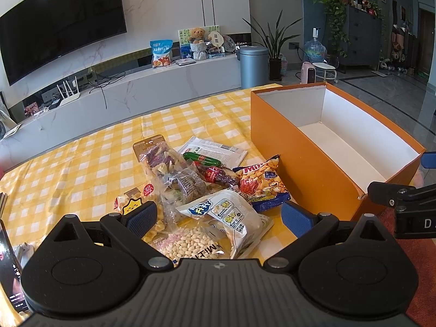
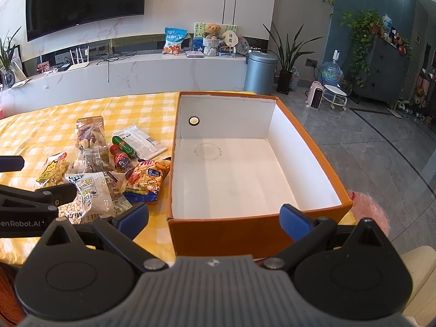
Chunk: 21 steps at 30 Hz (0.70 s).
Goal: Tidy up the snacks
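Note:
A heap of snack packs lies on the yellow checked tablecloth [image 1: 81, 163]: an orange Mixx bag [image 1: 261, 179], a small cola bottle [image 1: 215, 175], a green sausage [image 1: 200, 158], a clear bag of dried fruit [image 1: 163, 160], and a white bag of peanuts [image 1: 218, 218]. An empty orange box [image 1: 294, 158] with a white inside [image 2: 239, 174] stands to the right of the heap. My left gripper [image 1: 219, 219] is open, hovering over the peanut bag with nothing held. Open too, my right gripper [image 2: 215, 216] sits at the near wall of the box [image 2: 218, 234].
A flat white packet [image 1: 218, 151] lies behind the heap. A phone [image 1: 8, 267] rests at the table's left edge. Beyond the table are a TV bench [image 1: 136, 90], a grey bin [image 1: 253, 66] and a tiled floor [image 2: 381, 147] to the right.

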### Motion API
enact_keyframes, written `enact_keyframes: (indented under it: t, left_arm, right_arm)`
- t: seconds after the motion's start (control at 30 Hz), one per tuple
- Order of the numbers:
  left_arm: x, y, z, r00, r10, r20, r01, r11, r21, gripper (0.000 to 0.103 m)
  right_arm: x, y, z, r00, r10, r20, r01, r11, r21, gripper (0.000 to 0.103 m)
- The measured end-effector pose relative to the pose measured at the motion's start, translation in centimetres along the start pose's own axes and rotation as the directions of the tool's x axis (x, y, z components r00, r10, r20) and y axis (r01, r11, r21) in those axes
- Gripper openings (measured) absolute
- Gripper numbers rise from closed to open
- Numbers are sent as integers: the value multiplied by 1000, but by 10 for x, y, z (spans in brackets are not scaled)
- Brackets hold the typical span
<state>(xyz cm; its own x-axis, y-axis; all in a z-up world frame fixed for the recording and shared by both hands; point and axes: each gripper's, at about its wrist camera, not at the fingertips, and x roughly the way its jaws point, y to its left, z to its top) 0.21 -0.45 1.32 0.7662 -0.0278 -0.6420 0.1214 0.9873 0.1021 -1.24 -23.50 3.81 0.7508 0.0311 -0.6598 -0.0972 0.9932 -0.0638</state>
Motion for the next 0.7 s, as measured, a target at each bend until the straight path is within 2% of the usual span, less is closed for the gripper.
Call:
enact_keyframes:
  t: [0.7]
  left_arm:
    - [0, -2, 0, 1000, -4, -3, 4, 1000, -3, 103]
  right_arm:
    - [0, 1, -1, 1000, -2, -2, 2, 1000, -1, 100]
